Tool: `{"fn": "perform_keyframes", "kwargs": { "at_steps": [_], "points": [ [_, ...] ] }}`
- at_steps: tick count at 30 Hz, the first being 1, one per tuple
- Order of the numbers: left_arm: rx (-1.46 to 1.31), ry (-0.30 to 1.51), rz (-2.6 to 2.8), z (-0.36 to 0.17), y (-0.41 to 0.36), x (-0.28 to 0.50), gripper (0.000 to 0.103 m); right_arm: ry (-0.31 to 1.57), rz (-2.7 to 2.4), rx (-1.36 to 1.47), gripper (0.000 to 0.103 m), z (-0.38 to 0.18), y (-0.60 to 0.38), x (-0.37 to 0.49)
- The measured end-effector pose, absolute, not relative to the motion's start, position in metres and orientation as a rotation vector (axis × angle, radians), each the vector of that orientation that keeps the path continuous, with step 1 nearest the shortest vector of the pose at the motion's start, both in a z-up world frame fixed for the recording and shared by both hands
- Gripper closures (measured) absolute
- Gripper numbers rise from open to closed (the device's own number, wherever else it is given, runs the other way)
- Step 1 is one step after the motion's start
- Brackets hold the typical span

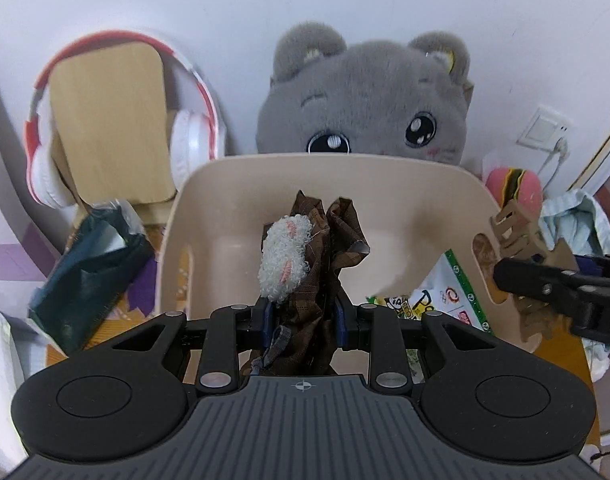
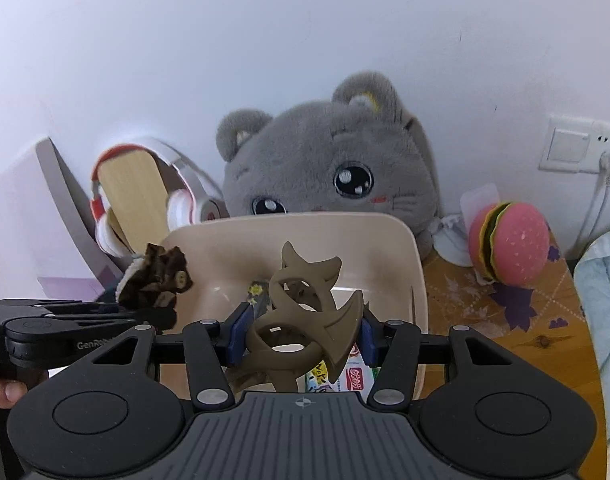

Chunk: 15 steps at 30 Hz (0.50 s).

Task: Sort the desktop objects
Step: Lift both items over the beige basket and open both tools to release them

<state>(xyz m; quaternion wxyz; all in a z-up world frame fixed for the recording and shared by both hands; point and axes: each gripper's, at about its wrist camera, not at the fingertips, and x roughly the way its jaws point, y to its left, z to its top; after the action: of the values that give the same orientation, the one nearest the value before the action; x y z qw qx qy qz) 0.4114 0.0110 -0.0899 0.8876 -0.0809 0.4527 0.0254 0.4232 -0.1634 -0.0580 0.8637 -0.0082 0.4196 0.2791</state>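
Two grabbers hold small things over the tub

On the left, the left gripper (image 1: 303, 316) pinches a brown cloth scrunchie (image 1: 325, 240) with a fluffy white patch, up above the beige tub (image 1: 385, 168). On the right, the right gripper (image 2: 301, 338) squeezes a brown hair claw (image 2: 301, 312) over the same tub, where a snack packet (image 2: 345, 378) lies. The two grabbers are close and could bump. I think the smooth claw could slip out sideways and miss the tub if the fingers let go too soon
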Motion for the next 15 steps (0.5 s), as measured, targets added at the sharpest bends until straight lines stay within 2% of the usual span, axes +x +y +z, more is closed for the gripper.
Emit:
{"fn": "perform_keyframes", "kwargs": {
  "at_steps": [15],
  "points": [
    [-0.1, 1.089, 0.068, -0.135, -0.005, 0.443, 0.073, 1.058, 0.512, -0.103, 0.053, -0.114, -0.151, 0.455]
  ]
}}
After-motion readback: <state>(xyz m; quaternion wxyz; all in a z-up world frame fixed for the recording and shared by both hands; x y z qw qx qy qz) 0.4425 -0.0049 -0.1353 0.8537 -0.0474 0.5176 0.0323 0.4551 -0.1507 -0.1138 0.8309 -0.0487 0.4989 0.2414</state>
